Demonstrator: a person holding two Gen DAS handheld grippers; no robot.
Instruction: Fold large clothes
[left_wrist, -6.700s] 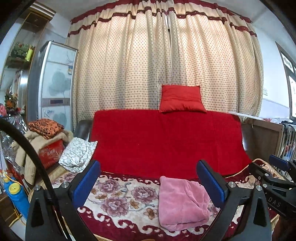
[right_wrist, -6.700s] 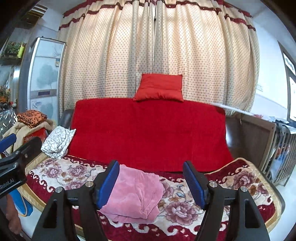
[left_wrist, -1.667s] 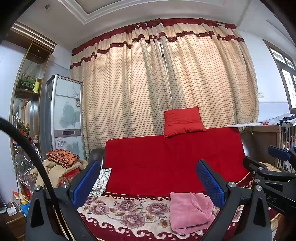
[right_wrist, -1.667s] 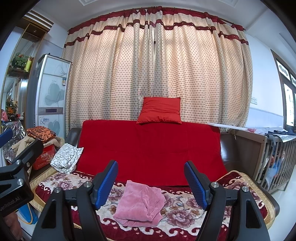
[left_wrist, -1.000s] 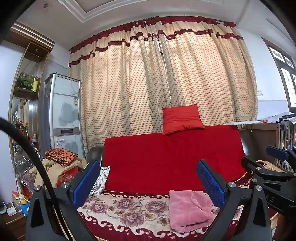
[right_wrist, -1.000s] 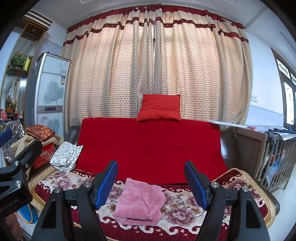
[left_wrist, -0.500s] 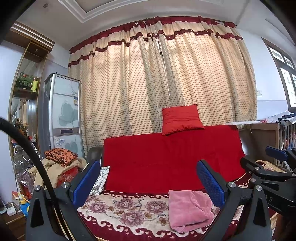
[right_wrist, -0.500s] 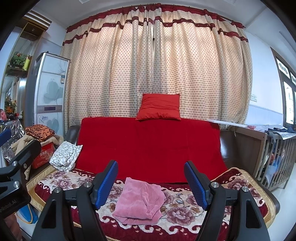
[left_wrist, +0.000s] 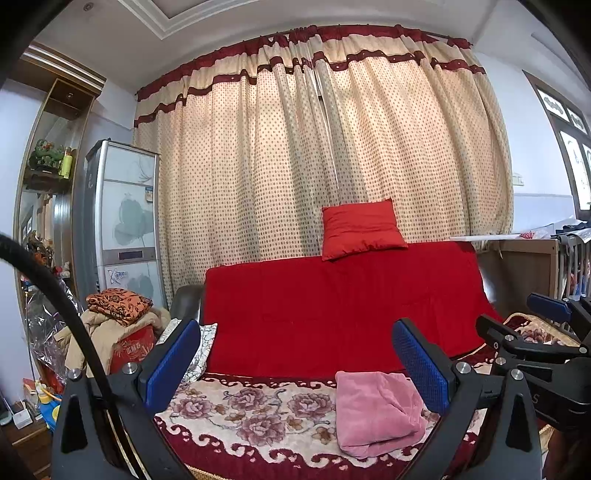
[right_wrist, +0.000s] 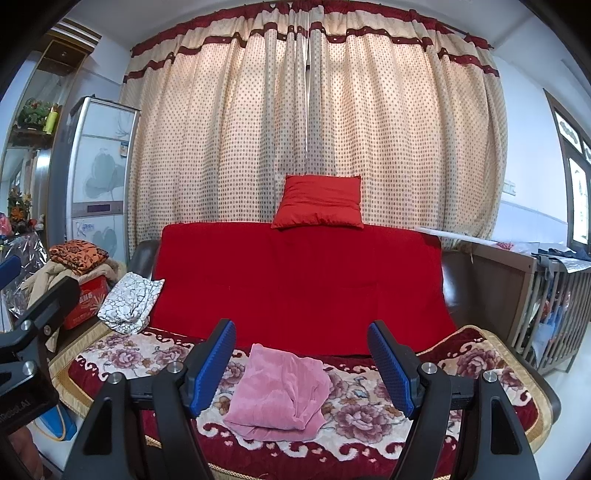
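Both the left gripper (left_wrist: 295, 363) and right gripper (right_wrist: 301, 363) are held apart; a folded pink garment (right_wrist: 279, 393) is seen at 6 o'clock; lettering "RobotAI" is partly legible.

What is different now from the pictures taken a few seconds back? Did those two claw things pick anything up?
No. Both the left gripper and the right gripper drew back from the sofa and tilted upward, so more curtain and ceiling shows. Both were open and empty then and are now. The folded pink velvety garment lies in the same spot on the floral sofa blanket, and the red cushion has not moved.
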